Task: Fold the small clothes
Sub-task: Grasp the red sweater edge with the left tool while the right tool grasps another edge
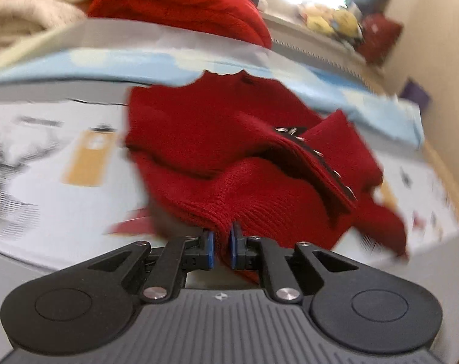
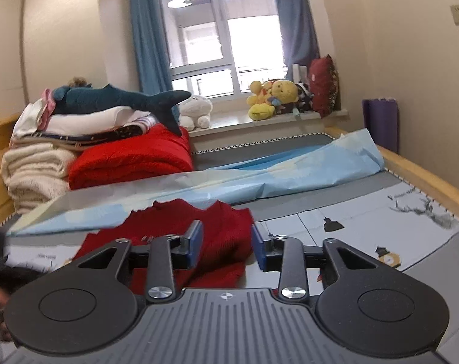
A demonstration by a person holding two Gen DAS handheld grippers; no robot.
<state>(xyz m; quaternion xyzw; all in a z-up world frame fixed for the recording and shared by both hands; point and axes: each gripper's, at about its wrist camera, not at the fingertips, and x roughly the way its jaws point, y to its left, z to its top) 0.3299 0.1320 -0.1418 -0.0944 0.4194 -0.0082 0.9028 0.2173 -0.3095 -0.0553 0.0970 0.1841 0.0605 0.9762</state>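
A small red knit cardigan with dark snap buttons lies on the printed bed sheet. My left gripper is shut on its ribbed edge, and a fold of the knit is raised toward the camera. The left view is blurred. In the right wrist view the same cardigan lies just ahead. My right gripper is open and empty above its near right side, with the knit showing between the fingers.
A light blue sheet lies crumpled across the bed behind the cardigan. A red blanket, cream blankets and a shark plush are stacked at the back left. Plush toys sit on the windowsill. A wooden bed rail runs along the right.
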